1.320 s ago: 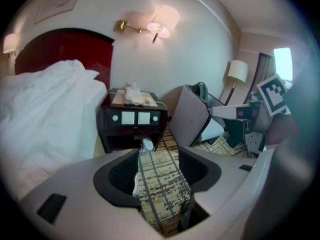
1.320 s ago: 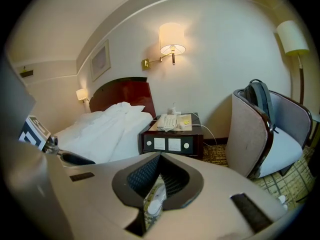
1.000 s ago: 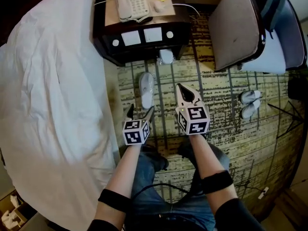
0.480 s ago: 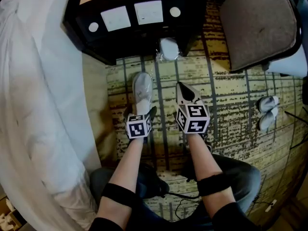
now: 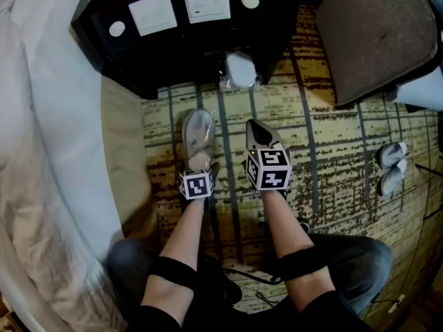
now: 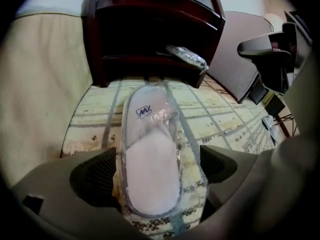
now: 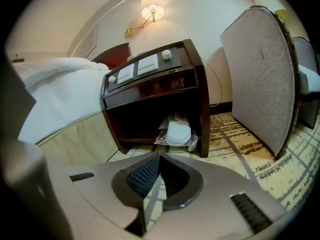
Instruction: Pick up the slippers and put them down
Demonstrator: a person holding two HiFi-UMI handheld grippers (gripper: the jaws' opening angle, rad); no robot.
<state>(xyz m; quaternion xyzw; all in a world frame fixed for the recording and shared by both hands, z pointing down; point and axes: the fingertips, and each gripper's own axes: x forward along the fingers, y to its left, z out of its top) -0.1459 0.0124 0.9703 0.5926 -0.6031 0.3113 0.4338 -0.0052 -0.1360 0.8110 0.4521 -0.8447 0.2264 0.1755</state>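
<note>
Head view: at the middle, left hand-held gripper (image 5: 199, 165) low over the carpet (image 5: 325, 151), jaws wide and just opened further. One jaw on each side of the near end of a wrapped slipper (image 5: 198, 131), flat on the carpet. Just to the right, right hand-held gripper (image 5: 256, 131) with jaws closed together, holding nothing. Above both, a dark nightstand (image 5: 180, 54) with a second wrapped slipper (image 5: 240, 70) at its lower edge. Bed (image 5: 48, 151) along the left side of the frame.

Left gripper view: wrapped slipper (image 6: 150, 159) at the lower middle, between the two open jaws, toe toward the nightstand (image 6: 150, 34). No squeeze on it.

Right gripper view: jaws shut tight at the lower middle, nothing between them. Beyond, second wrapped slipper (image 7: 178, 131) on the low shelf of the nightstand (image 7: 155, 91). Wall lamp (image 7: 151, 9) lit at the top.
</note>
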